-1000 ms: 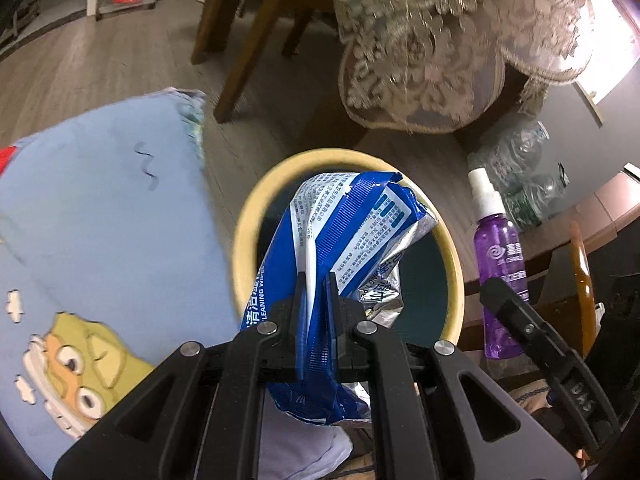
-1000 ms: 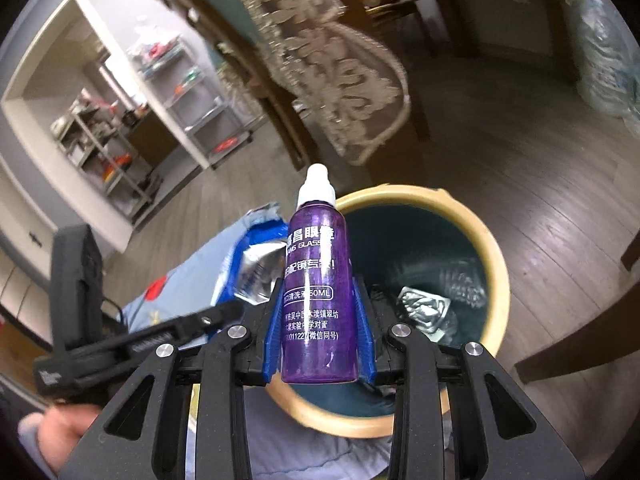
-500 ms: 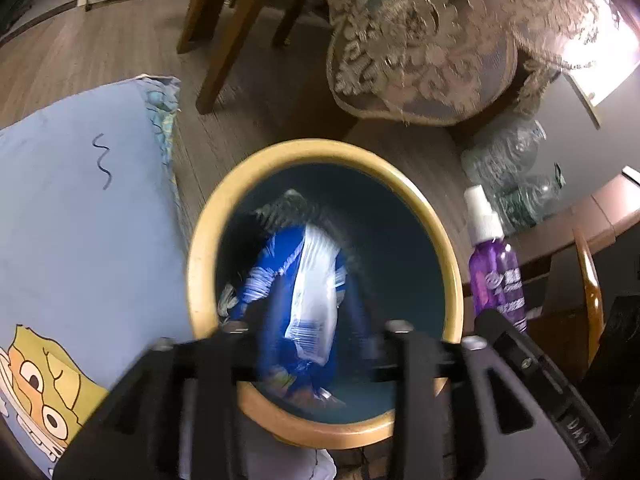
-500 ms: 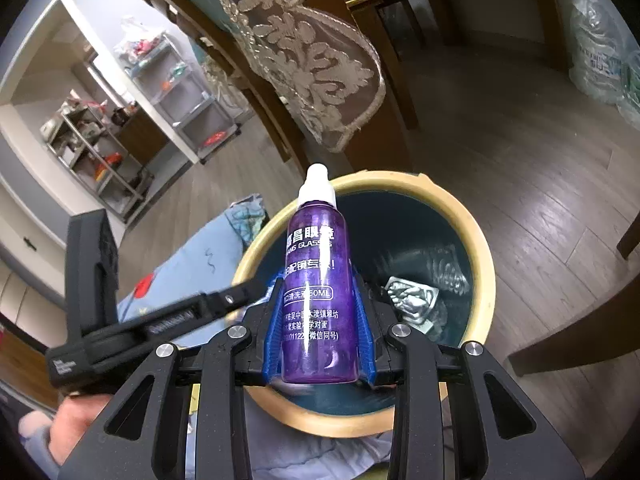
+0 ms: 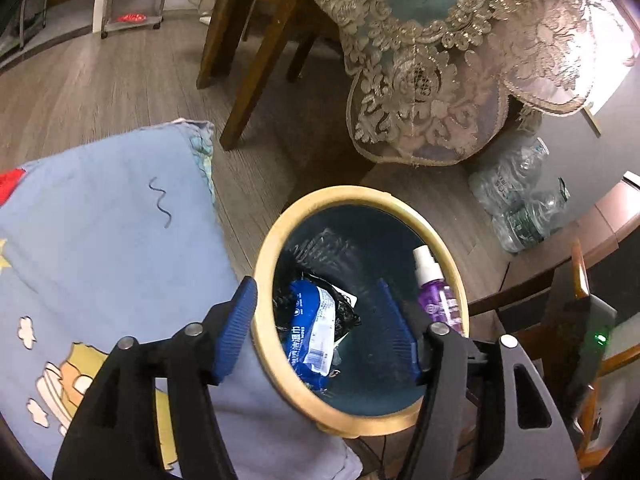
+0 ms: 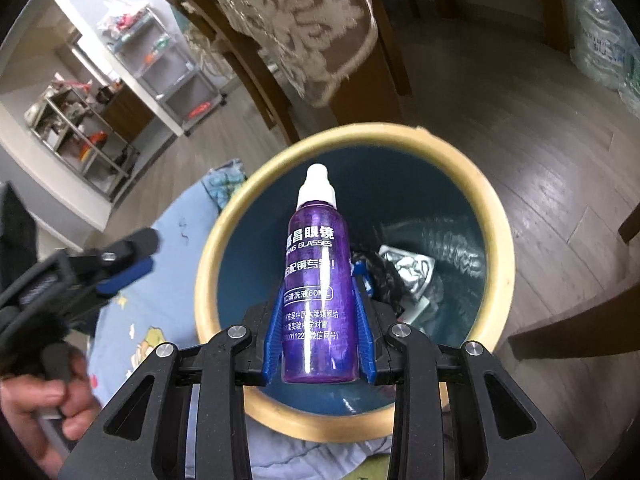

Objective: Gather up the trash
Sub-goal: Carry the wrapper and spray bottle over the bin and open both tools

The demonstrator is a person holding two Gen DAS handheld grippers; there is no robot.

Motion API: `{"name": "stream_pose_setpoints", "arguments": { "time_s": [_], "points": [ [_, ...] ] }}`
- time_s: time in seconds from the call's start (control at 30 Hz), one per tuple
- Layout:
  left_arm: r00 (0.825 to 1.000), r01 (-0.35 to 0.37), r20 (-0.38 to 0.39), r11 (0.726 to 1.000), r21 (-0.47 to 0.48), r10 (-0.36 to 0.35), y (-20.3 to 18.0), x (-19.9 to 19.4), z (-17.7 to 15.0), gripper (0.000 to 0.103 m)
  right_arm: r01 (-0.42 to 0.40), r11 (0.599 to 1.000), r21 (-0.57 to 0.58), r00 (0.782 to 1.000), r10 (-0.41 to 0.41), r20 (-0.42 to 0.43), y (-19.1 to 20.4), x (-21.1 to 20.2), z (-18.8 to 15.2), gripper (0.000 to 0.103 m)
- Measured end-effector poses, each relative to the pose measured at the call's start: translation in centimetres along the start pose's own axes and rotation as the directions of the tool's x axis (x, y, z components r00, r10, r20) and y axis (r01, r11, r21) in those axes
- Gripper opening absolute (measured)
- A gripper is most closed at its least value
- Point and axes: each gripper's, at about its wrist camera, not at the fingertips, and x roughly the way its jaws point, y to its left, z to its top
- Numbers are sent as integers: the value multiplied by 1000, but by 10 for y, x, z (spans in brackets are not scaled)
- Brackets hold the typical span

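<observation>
Bottle (image 6: 316, 280) is clamped upright between the closed pads of the right gripper (image 6: 320, 344) directly over the bin (image 6: 496, 216), apparently so it can be dropped in, while the left gripper (image 5: 320, 332) is held open and empty above the wrapper (image 5: 312, 336) lying inside, beside the blanket (image 5: 100, 220).

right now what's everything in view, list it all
trash bin: 1, tan rim, dark blue inside, on floor
wipes packet: 1, blue, lying in bin
foil wrapper: 1, silver, in bin
spray bottle: 1, purple, white cap, held over bin
blanket: 1, light blue cartoon print, beside bin
lace chair cover: 1, beige, behind bin
water bottles: pack, clear, on floor
left claw: open, empty
right claw: shut on bottle
</observation>
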Motion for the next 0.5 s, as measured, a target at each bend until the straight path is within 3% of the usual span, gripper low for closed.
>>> {"name": "stream_pose_setpoints", "arguments": {
  "time_s": [0.17, 0.5],
  "points": [
    [1000, 8, 21, 1000, 14, -8, 1, -14, 0, 71, 26, 1000, 16, 999, -25, -35, -1, 13, -2, 35],
    [998, -20, 68, 996, 81, 14, -5, -39, -4, 82, 12, 1000, -6, 1000, -12, 0, 9, -8, -5, 53]
  ]
}}
